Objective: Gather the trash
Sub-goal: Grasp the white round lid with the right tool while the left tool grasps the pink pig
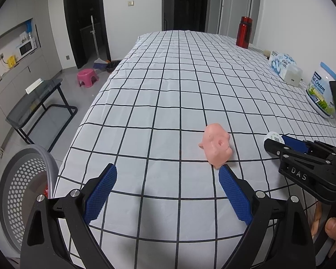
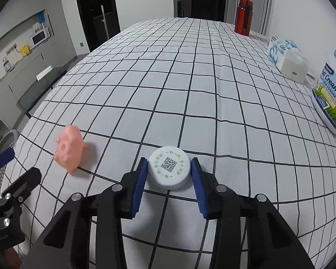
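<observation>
1. My right gripper (image 2: 169,171) has its blue pads on either side of the white cap (image 2: 168,170), a round lid printed with a QR code that lies flat on the checked tablecloth (image 2: 190,78). The left pad looks to touch the cap's edge; on the right side I cannot tell whether the pad presses or stands just clear, so I will not call it a firm pinch.
2. In the left wrist view the cap (image 1: 272,137) is mostly hidden behind my right gripper's fingers, only a sliver showing.
3. My left gripper (image 1: 168,174) is spread wide and holds nothing. Its right fingertip sits just beside the pink toy (image 1: 216,146), a small pig-like figure (the exact shape is hard to read), lying left of the cap.
4. The perforated basket (image 1: 22,179) stands off the table's near left corner, cut off by the frame edge and partly hidden by my left gripper's body; something red shows inside, too hidden to name.
5. Along the right edge of the table: a red bottle (image 2: 243,16) at the far end, a blue-and-white packet (image 2: 284,51), and a milk powder tub (image 2: 331,96) lying tilted, partly cut off.
6. Nothing lies between the grippers and their nearest things.
</observation>
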`<state>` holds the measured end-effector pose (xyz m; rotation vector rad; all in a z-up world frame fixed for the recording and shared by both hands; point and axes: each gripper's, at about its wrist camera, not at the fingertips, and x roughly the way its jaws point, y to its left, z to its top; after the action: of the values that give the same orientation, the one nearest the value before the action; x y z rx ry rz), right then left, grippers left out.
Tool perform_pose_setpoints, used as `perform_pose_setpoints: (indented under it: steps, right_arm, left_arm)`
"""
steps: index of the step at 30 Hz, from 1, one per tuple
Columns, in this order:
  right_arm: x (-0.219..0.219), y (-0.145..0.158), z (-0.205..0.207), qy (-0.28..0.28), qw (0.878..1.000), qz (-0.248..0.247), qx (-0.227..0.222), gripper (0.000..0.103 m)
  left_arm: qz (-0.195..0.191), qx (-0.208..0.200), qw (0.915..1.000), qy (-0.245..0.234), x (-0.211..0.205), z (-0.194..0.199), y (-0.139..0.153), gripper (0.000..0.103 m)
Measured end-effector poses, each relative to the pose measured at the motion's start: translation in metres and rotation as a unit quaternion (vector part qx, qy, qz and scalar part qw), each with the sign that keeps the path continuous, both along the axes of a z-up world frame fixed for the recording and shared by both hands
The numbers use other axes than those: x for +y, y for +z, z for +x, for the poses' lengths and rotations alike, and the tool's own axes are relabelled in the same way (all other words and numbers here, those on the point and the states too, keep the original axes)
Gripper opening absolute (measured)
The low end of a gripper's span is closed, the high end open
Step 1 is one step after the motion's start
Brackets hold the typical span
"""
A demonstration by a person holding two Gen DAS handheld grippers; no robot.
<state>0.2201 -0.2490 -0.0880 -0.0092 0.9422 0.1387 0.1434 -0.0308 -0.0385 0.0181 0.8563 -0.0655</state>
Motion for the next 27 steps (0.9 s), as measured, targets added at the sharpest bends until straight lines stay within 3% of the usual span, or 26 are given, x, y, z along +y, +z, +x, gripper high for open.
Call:
perform_pose_setpoints:
  steps: [17,20,23,27]
  right_arm:
    - [-0.052,0.03,-0.018,-0.039,0.994,0.092,-0.038,0.039]
    - [-0.053,0.032,-0.018,-0.038,0.994,0.097,-0.04,0.039]
    - [-0.052,0.032,-0.018,-0.034,0.994,0.1,-0.039,0.039]
    - [-0.051,0.033,-0.02,-0.034,0.994,0.1,-0.041,0.039]
  left_arm:
    - [0.008,0.014,0.9997,-0.016,-0.042,0.036,-0.017,0.09]
    - [0.001,0.019,0.9997,-0.014,-0.046,0.044,-0.017,0.087]
    - [-0.004,0.026,0.9995,-0.017,-0.049,0.049,-0.02,0.074]
    - [-0.004,0.036,0.9989,-0.028,-0.051,0.05,-0.023,0.047]
